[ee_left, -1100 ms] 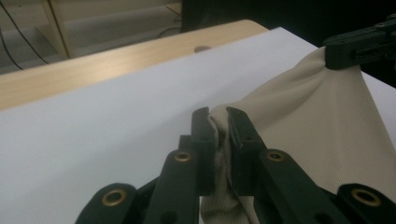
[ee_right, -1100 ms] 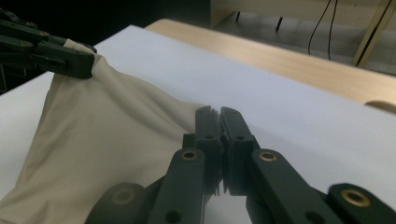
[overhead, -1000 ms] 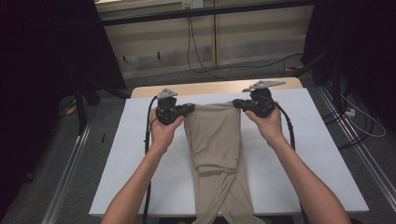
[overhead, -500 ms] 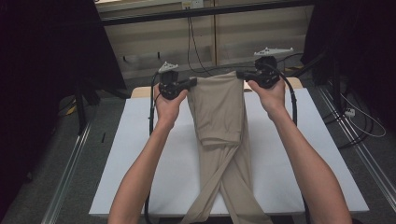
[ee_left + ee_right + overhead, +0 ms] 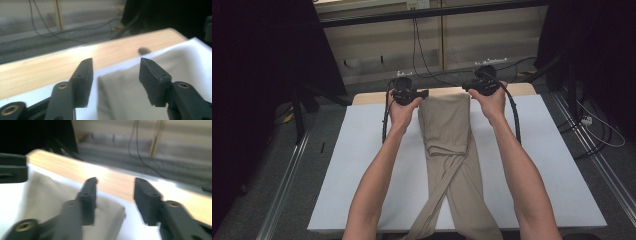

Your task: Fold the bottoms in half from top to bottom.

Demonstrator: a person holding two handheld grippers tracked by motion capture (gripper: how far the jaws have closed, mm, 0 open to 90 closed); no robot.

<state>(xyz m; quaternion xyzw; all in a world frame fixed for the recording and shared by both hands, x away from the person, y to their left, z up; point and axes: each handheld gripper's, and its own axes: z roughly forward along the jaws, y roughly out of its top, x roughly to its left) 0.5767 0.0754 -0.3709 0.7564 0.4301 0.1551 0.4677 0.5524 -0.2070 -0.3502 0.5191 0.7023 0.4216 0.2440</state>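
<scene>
On the white table cover (image 5: 362, 165), the folded beige trousers (image 5: 447, 125) are lying lengthwise, waist end at the far edge, legs crossing toward the person. The left gripper (image 5: 424, 93) and right gripper (image 5: 466, 87) are flanking the waist corners, jaws having just been opening, now standing apart, gripping nothing.

Matt beige cloth trousers (image 5: 446, 127) lie on a smooth white sheet (image 5: 362, 165) covering a pale wood desk (image 5: 367, 98).
</scene>
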